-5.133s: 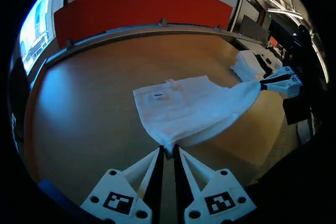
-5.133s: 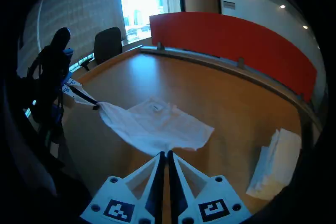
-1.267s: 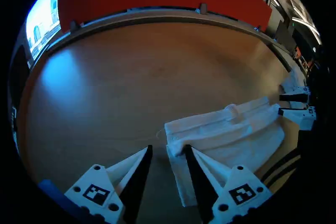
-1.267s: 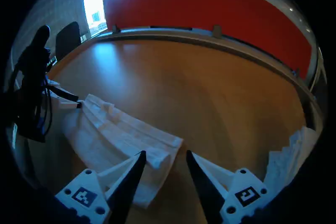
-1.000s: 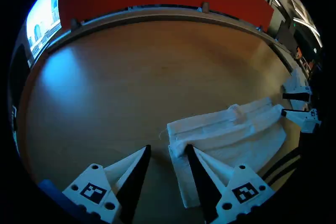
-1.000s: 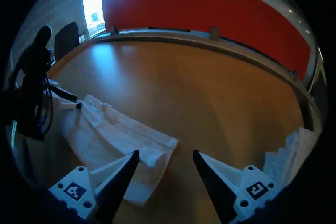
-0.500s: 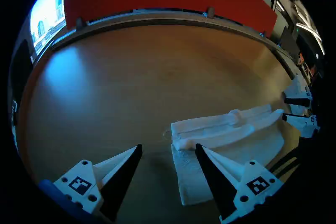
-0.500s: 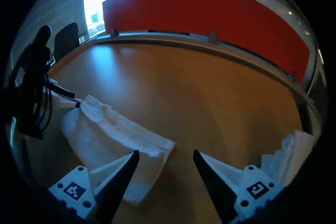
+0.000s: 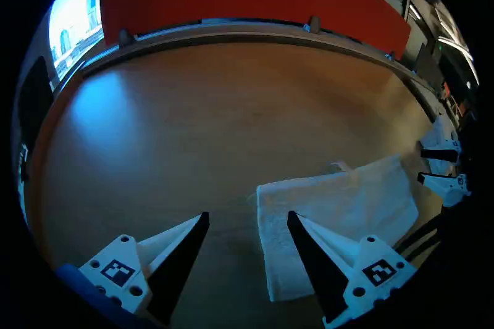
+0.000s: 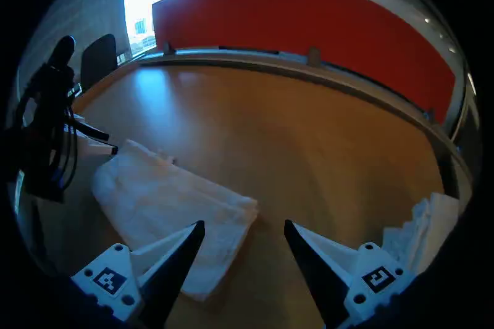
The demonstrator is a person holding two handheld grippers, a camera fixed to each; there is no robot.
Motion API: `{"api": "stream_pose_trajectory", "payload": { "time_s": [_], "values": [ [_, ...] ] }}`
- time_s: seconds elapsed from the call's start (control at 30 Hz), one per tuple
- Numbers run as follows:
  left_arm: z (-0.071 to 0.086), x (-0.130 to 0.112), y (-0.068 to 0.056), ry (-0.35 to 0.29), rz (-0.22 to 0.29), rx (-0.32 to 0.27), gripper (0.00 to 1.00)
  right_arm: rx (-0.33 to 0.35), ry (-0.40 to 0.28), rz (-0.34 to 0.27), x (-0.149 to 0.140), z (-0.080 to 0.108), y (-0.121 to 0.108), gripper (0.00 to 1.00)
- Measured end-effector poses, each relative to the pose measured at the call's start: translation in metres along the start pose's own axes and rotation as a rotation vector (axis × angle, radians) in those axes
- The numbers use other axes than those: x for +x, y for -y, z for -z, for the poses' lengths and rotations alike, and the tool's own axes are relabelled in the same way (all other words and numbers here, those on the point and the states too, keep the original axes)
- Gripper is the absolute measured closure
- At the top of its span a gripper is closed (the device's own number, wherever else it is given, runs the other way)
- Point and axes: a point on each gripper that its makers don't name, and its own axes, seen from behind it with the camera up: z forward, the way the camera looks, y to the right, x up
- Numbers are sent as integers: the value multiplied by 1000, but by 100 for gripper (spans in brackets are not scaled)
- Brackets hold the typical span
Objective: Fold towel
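A white towel (image 9: 336, 205) lies folded flat on the wooden table (image 9: 185, 113), near its front edge. My left gripper (image 9: 247, 215) stands open just before the towel's left corner, its right finger over the cloth, nothing held. My right gripper (image 9: 425, 165) shows at the towel's far right end, open. In the right gripper view the same towel (image 10: 176, 205) rests left of centre. My right gripper (image 10: 243, 224) is open by its near corner, and my left gripper (image 10: 102, 142) sits at the far end, held by a dark-sleeved person.
A stack of folded white towels (image 10: 423, 227) sits at the table's right edge. A red partition (image 10: 309, 14) and a grey rail (image 9: 247, 26) bound the far side. A dark chair (image 10: 99, 57) stands beyond the left corner. Bare wood stretches ahead.
Both grippers let go of the towel and opened wide. The raised top layer has dropped and now lies flat over the lower half.
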Motion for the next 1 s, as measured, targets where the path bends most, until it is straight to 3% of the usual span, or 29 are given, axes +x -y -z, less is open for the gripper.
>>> {"api": "stream_pose_trajectory", "payload": {
  "time_s": [0.53, 1.0],
  "values": [
    [22, -10, 3, -22, 17, 0, 6, 12, -5, 1, -6, 11, 7, 0],
    [58, -53, 11, -26, 46, 32, 6, 18, -12, 10, -22, 35, 20, 0]
  ]
}}
